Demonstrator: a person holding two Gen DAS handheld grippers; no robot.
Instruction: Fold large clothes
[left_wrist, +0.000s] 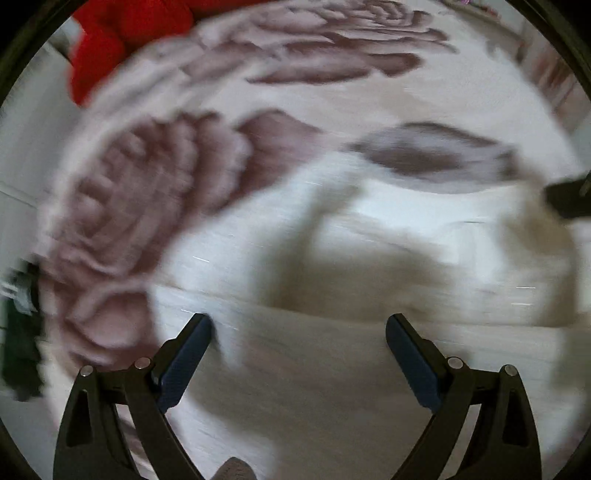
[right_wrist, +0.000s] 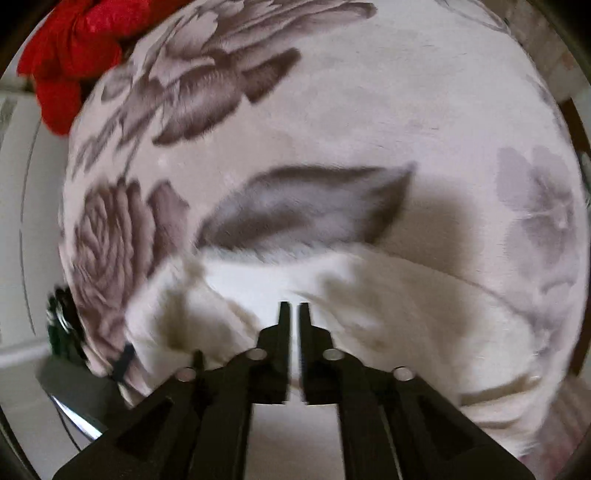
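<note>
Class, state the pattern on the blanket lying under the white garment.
Large dusky mauve-grey roses and leaves on a pale blanket, clearest in the right wrist view.

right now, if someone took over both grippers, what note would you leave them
Left gripper: jaws wide open, nothing held, above the white garment.
Right gripper: jaws a narrow gap apart, nothing visibly between them, over the garment.
Garment lies bunched on the floral blanket; red clothing sits at the far edge.
Done: cannot tell, the folds are blurred.
Left: likely flatten the white garment and fold it.
</note>
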